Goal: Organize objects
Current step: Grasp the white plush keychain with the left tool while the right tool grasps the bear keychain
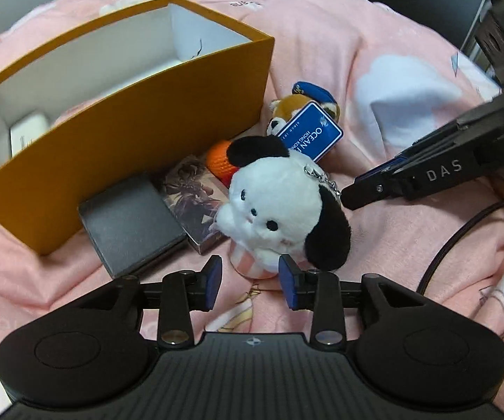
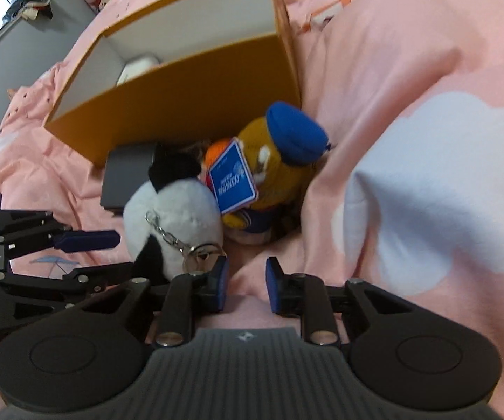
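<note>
A black-and-white dog plush point(image 1: 273, 203) with a key ring point(image 2: 199, 255) sits on the pink bedding in front of an open orange box point(image 1: 129, 133). My left gripper point(image 1: 250, 276) is open, and the plush's pink striped base lies between its fingers without being pressed. My right gripper point(image 2: 246, 276) is open over bare bedding, just right of the key ring and the dog plush point(image 2: 174, 206). Behind the dog lies a brown plush with a blue hat point(image 2: 276, 161) and a blue tag point(image 1: 313, 133). A grey flat box point(image 1: 132, 220), a picture-printed box point(image 1: 195, 196) and an orange knitted ball point(image 1: 218, 161) lie against the orange box.
The orange box point(image 2: 188, 105) holds a white item point(image 1: 29, 131) at its left end. The right gripper point(image 1: 353, 192) reaches in from the right of the dog plush, and a black cable point(image 1: 462, 238) trails below it. Bedding rises in a fold point(image 2: 409, 175) to the right. Dark furniture point(image 1: 497, 35) stands beyond the bed.
</note>
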### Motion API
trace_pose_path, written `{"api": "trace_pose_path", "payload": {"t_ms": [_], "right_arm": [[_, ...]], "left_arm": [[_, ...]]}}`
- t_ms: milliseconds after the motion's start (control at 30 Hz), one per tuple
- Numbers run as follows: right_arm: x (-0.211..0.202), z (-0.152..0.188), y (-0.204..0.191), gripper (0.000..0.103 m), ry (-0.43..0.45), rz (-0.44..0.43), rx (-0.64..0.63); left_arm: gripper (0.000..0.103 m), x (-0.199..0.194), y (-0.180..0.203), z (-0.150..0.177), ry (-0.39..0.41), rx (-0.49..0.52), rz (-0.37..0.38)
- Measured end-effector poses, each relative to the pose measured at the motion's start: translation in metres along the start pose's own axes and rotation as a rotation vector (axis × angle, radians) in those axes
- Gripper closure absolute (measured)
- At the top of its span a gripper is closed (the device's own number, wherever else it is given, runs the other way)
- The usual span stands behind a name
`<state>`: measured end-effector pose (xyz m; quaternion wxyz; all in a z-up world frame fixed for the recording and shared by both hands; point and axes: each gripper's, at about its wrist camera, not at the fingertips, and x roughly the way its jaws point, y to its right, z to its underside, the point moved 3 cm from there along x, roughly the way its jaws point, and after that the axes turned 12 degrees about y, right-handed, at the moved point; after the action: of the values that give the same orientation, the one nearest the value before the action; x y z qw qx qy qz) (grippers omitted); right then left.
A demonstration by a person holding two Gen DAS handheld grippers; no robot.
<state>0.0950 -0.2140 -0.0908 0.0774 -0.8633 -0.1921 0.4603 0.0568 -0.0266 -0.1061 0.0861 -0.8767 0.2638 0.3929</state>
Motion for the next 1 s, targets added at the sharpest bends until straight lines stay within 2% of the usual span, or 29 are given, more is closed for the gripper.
{"api": "trace_pose_path", "payload": {"t_ms": [100, 267, 333, 567, 700, 833, 1000], "right_arm": [[0.005, 0.001, -0.003, 0.078, -0.009, -0.016, -0.007], [0.004, -0.008, -0.016, 0.085, 0.067, -0.097, -0.024], [0.005, -0.013, -0.021, 0.085, 0.086, -0.125, -0.023], [0.014, -0.024, -0.020, 0.086, 0.157, -0.080, 0.018], [0.022, -0.029, -0.022, 0.086, 0.178, -0.101, 0.051], [0.029, -0.030, -0.023, 0.085, 0.179, -0.114, 0.058], [0.026, -0.029, -0.022, 0.084, 0.190, -0.097, 0.056]], "left_arm": [[0.061, 0.001, 0.006, 0.002, 0.009, 0.030, 0.004], [0.061, -0.002, 0.008, 0.000, 0.035, 0.051, -0.009], [0.061, -0.003, 0.005, 0.000, 0.044, 0.031, -0.021], [0.061, -0.002, -0.006, -0.012, 0.140, -0.098, -0.050], [0.054, 0.004, -0.012, -0.022, 0.154, -0.158, -0.067], [0.038, 0.015, -0.021, -0.021, 0.105, -0.238, -0.080], [0.035, 0.022, -0.020, -0.020, 0.092, -0.274, -0.091]]}}
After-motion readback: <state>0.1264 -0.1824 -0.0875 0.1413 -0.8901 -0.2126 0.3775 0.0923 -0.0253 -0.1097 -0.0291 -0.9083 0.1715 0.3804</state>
